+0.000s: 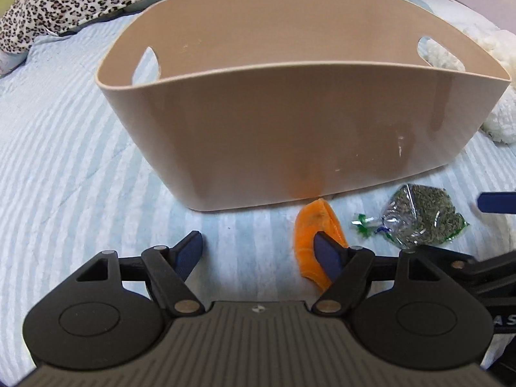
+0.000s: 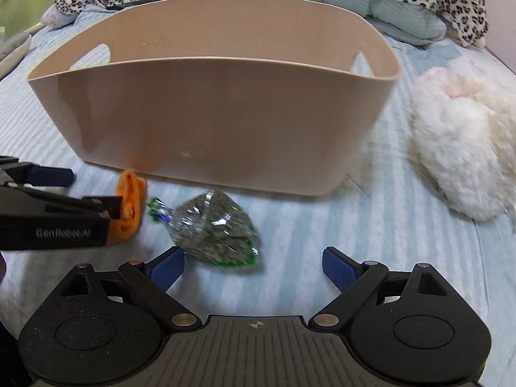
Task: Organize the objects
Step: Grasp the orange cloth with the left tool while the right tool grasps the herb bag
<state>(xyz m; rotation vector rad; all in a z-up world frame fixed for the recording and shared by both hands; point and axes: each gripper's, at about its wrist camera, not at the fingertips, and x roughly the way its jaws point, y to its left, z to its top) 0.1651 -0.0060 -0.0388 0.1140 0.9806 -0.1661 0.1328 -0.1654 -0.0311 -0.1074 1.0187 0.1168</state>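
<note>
1 bin [image 1: 290, 129], 1 orange cloth [image 1: 309, 225], 1 bag [image 2: 216, 229].

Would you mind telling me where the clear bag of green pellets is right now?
The bag of green pellets lies on the striped bedspread in front of the beige basket, just right of the orange cloth.

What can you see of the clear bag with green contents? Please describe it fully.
The clear plastic bag is crinkled and shiny, filled with dull green granules, with green print at its edges and a twisted neck pointing toward the orange cloth. It lies flat on the striped bedcover, before the beige tub. No gripper touches it.
</note>
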